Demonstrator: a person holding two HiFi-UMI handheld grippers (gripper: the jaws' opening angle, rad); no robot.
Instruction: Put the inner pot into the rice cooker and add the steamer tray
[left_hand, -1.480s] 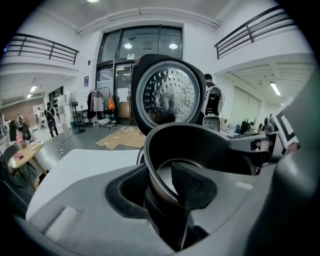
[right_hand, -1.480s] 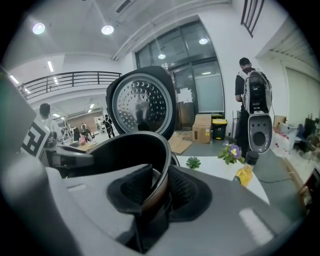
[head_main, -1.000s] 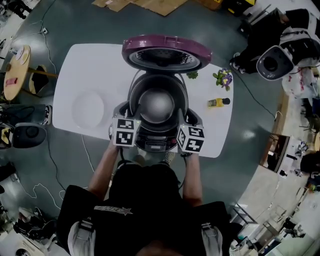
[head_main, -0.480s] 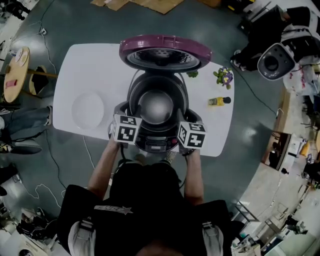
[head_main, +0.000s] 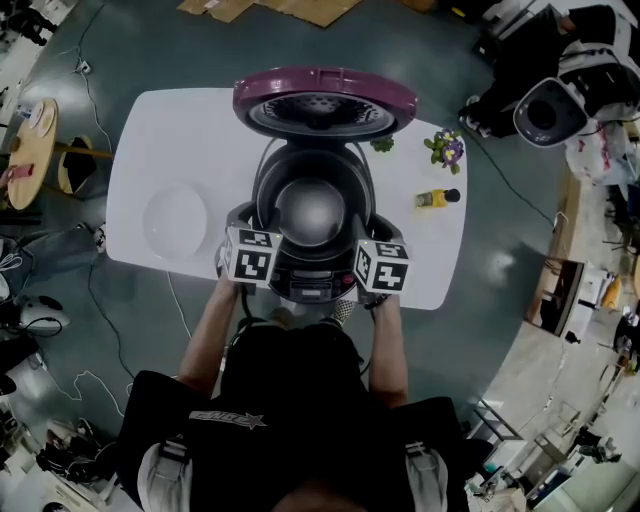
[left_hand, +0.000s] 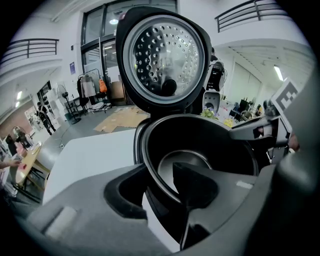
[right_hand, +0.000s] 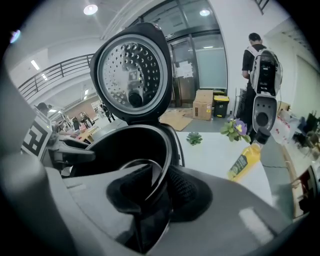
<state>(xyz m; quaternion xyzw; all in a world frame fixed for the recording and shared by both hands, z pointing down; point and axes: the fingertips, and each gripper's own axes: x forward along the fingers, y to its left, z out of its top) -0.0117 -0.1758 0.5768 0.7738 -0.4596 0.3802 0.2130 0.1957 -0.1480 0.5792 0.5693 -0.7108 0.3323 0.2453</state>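
The rice cooker (head_main: 303, 287) stands at the near edge of the white table (head_main: 150, 130) with its purple lid (head_main: 325, 100) swung up. The dark inner pot (head_main: 312, 210) sits in the cooker's well, its shiny bottom showing. My left gripper (head_main: 252, 255) is at the pot's left rim and my right gripper (head_main: 381, 267) at its right rim. In the left gripper view the jaws (left_hand: 160, 175) straddle the rim of the pot (left_hand: 200, 145), one inside and one outside. The right gripper (right_hand: 155, 185) pinches the pot's rim (right_hand: 125, 145) the same way. The white round steamer tray (head_main: 175, 218) lies left of the cooker.
A yellow bottle (head_main: 437, 200), a small pot of flowers (head_main: 445, 152) and a green sprig (head_main: 383, 146) lie on the table right of the cooker. The perforated lid plate (left_hand: 165, 55) stands upright behind the pot. A person with a backpack (right_hand: 257, 65) stands beyond the table.
Both grippers and the pot stay where they were. At the left edge of the floor a passer-by's legs have moved out of sight.
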